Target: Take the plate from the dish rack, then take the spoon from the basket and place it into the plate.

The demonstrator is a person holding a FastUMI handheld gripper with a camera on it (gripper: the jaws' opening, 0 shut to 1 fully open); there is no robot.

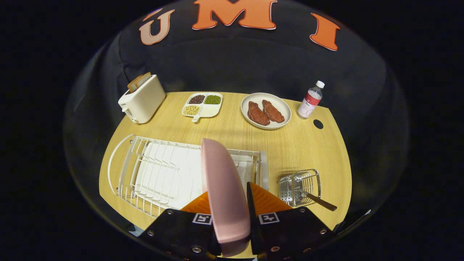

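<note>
A pink plate (224,188) stands on edge between my two orange fingers (266,199), which press on it from both sides; the gripper (229,208) is shut on it. The plate rises over the white wire dish rack (159,174), seemingly lifted from it, though I cannot tell whether its lower rim still touches. Right of the fingers sits a small wire basket (300,186) with the spoon (319,202) in it, handle sticking out toward the table's near right edge.
Beyond the rack on the wooden table (232,127): a white toaster (143,98) with bread at the far left, a divided tray of beans (202,104), a white plate with two brown pieces of food (265,110), and a bottle (310,99) at the far right.
</note>
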